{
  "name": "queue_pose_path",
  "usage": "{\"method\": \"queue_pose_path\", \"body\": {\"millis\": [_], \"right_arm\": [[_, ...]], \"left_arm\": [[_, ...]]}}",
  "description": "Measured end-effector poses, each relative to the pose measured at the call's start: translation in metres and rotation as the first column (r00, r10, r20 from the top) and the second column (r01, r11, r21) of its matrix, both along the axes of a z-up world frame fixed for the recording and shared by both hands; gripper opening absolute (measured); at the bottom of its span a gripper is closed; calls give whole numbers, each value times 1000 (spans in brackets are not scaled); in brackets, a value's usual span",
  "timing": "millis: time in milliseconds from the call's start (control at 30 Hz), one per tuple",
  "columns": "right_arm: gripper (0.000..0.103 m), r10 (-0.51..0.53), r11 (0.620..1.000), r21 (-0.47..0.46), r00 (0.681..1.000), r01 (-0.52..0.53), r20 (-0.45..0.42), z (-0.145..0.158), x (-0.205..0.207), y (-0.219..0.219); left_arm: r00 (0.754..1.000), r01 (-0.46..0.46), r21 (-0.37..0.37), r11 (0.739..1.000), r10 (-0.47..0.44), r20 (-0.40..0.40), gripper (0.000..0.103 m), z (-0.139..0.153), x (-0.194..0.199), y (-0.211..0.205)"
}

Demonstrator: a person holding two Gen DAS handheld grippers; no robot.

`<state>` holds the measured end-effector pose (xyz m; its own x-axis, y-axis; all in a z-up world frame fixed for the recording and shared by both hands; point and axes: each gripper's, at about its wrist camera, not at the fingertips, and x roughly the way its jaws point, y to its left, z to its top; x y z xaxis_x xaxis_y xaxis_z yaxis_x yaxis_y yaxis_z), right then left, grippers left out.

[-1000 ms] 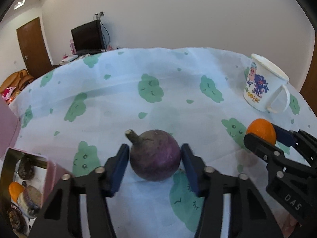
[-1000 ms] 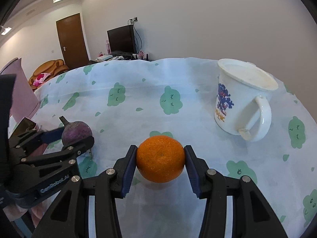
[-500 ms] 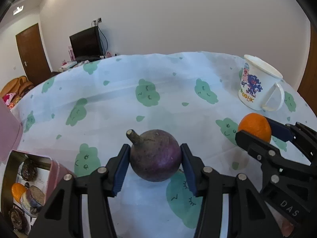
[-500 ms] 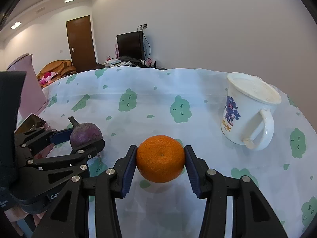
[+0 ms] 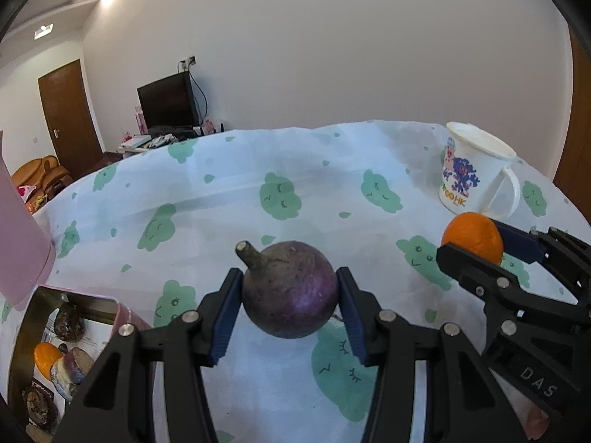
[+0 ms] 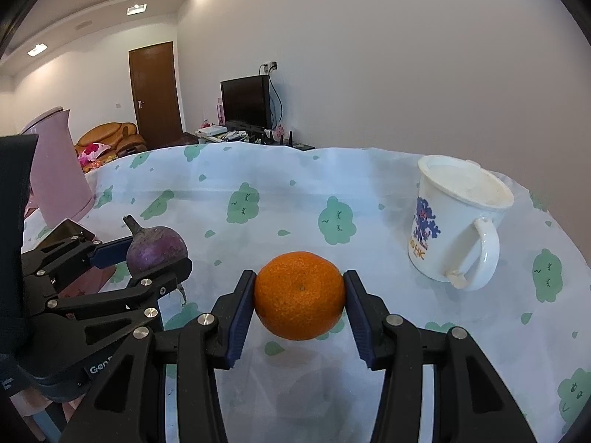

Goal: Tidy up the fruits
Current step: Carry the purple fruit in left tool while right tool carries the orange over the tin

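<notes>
- Left wrist view: your left hand-held gripper (image 5: 290, 315) clamps the purple fruit (image 5: 290, 289) above the bench (image 5: 229, 192); its round skin could roll out if you tilt toward the box (image 5: 55, 336).
- Right wrist view: your right hand-held gripper (image 6: 299, 304) pinches the orange (image 6: 300, 295) near the mug (image 6: 458, 221); swinging left risks knocking the other gripper.

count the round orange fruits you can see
2. One round orange citrus fruit is clamped in the right gripper; another orange fruit lies in the pink box at lower left. More may be hidden in it.

Both fruits (still gripped) higher
</notes>
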<state>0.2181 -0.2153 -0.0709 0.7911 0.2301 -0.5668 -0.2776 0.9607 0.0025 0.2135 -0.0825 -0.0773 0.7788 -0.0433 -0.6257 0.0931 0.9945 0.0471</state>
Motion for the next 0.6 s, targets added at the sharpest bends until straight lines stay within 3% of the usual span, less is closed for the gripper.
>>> {"method": "queue_pose_path", "body": {"millis": [600], "right_arm": [[49, 6, 1000, 7, 997, -7, 76, 8, -15, -2]], "left_arm": [[997, -7, 8, 1000, 6, 76, 53, 8, -16, 0]]}}
